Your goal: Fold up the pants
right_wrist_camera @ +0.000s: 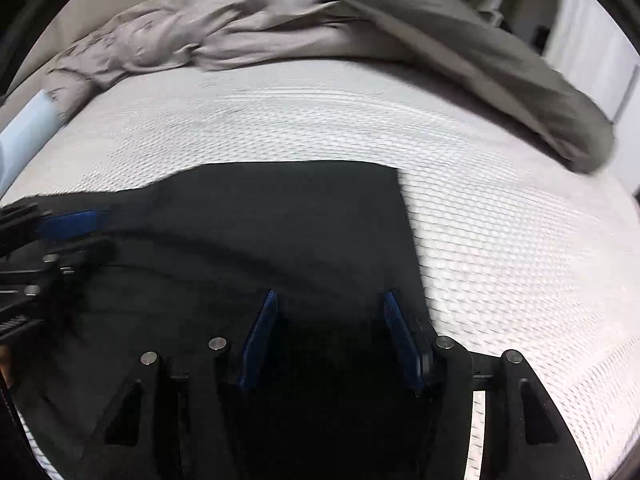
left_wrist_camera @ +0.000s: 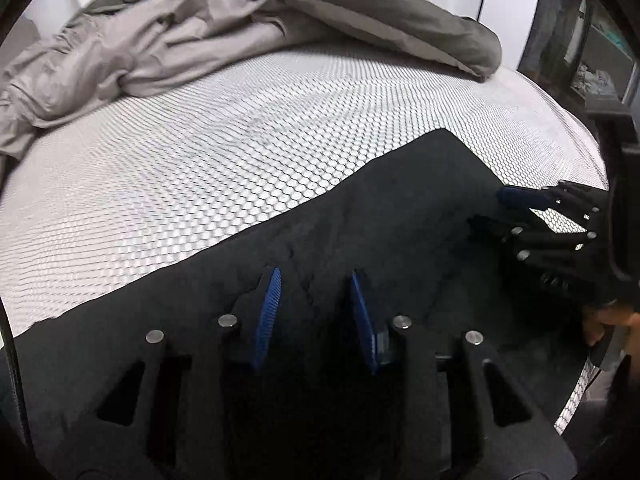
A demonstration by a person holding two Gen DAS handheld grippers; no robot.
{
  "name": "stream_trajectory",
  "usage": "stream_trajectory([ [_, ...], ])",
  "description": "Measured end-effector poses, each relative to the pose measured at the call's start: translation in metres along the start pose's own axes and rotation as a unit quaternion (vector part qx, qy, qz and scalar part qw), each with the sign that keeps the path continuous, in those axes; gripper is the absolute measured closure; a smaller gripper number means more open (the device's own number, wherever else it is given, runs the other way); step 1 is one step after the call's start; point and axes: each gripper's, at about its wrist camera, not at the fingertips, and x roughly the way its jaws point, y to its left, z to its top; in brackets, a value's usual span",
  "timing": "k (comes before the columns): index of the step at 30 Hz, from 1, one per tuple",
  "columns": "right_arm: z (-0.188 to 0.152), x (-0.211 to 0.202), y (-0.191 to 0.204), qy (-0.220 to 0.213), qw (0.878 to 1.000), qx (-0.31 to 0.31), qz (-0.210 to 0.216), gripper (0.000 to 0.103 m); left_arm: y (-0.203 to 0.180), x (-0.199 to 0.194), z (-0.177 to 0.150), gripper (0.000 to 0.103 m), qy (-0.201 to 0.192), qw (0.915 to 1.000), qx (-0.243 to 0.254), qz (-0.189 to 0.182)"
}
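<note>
— Black fabric is filling the near half of both views: the pants (right_wrist_camera: pixel 280 216) are lying flat on the white honeycomb-textured mattress (left_wrist_camera: pixel 200 168), with a straight far edge and a square corner pointing away in the right wrist view.

— How are the tools standing?

— The left gripper (left_wrist_camera: pixel 314 312) is hovering low over the dark cloth with its blue pads (left_wrist_camera: pixel 267 312) spread apart and nothing between them. The right gripper (right_wrist_camera: pixel 330 336) is likewise gaping, its blue-lined fingers (right_wrist_camera: pixel 260 336) parted over the right-hand edge of the pants, where the cloth is meeting the mattress.

— Are they seeing each other?

— Yes. The right gripper is showing at the right edge of the left view (left_wrist_camera: pixel 532 216), just beside the pants' border, its jaws parted there too. The left one is appearing at the left edge of the right view (right_wrist_camera: pixel 68 236), reaching in over the fabric.

— Anything else on the bed?

— A crumpled light grey garment (left_wrist_camera: pixel 120 52) is lying at the far side, well apart from the pants, and a darker grey quilt (right_wrist_camera: pixel 500 52) is bunching up behind it.
</note>
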Motion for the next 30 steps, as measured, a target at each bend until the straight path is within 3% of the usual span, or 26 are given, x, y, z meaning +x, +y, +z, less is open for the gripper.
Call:
stream_trajectory([
  [2, -0.002, -0.016, -0.008, -0.013, 0.999, 0.013, 0.030, 0.047, -0.011, -0.026, -0.008, 0.069, -0.031, 0.9991, 0.006, -0.028],
  [4, -0.007, -0.033, -0.006, -0.027, 0.996, 0.015, 0.084, 0.046, -0.020, -0.047, -0.024, 0.061, -0.045, 0.9970, 0.026, -0.056],
  [7, -0.017, -0.037, 0.015, -0.019, 0.987, -0.007, 0.160, 0.045, -0.036, -0.032, -0.038, 0.058, -0.012, 0.9959, 0.067, -0.059],
  [9, -0.024, -0.019, 0.029, 0.008, 0.990, -0.033, 0.135, 0.045, -0.031, -0.014, -0.047, 0.058, 0.014, 0.9962, 0.052, -0.069],
  [12, -0.040, -0.015, 0.031, 0.014, 0.994, -0.094, 0.060, 0.042, -0.019, -0.019, -0.051, 0.056, 0.006, 0.9956, 0.026, -0.089],
  [15, -0.053, -0.033, 0.007, 0.005, 0.995, -0.095, 0.000, 0.042, -0.015, -0.032, -0.057, 0.052, 0.006, 0.9985, 0.024, -0.048],
  [17, -0.058, -0.049, -0.011, 0.004, 0.998, -0.056, 0.028, 0.042, -0.017, -0.049, -0.065, 0.052, -0.008, 0.9985, 0.021, -0.049],
  [19, -0.058, -0.070, -0.012, -0.024, 0.995, -0.041, 0.091, 0.042, -0.026, -0.068, -0.076, 0.050, -0.033, 0.9952, 0.026, -0.089],
  [21, -0.062, -0.087, -0.003, -0.048, 0.987, -0.046, 0.144, 0.042, -0.034, -0.070, -0.088, 0.050, -0.026, 0.9937, 0.038, -0.102],
  [23, -0.068, -0.083, 0.011, -0.035, 0.981, -0.064, 0.178, 0.042, -0.043, -0.059, -0.103, 0.050, -0.001, 0.9937, 0.054, -0.098],
  [26, -0.089, -0.062, 0.030, 0.012, 0.981, -0.133, 0.139, 0.042, -0.036, -0.055, -0.116, 0.050, -0.014, 0.9931, 0.043, -0.108],
  [28, -0.098, -0.066, 0.022, -0.002, 0.982, -0.152, 0.116, 0.042, -0.026, -0.066, -0.124, 0.050, -0.028, 0.9928, 0.028, -0.113],
  [30, -0.103, -0.072, -0.003, -0.007, 0.988, -0.133, 0.085, 0.042, -0.020, -0.074, -0.130, 0.050, -0.037, 0.9933, 0.018, -0.108],
])
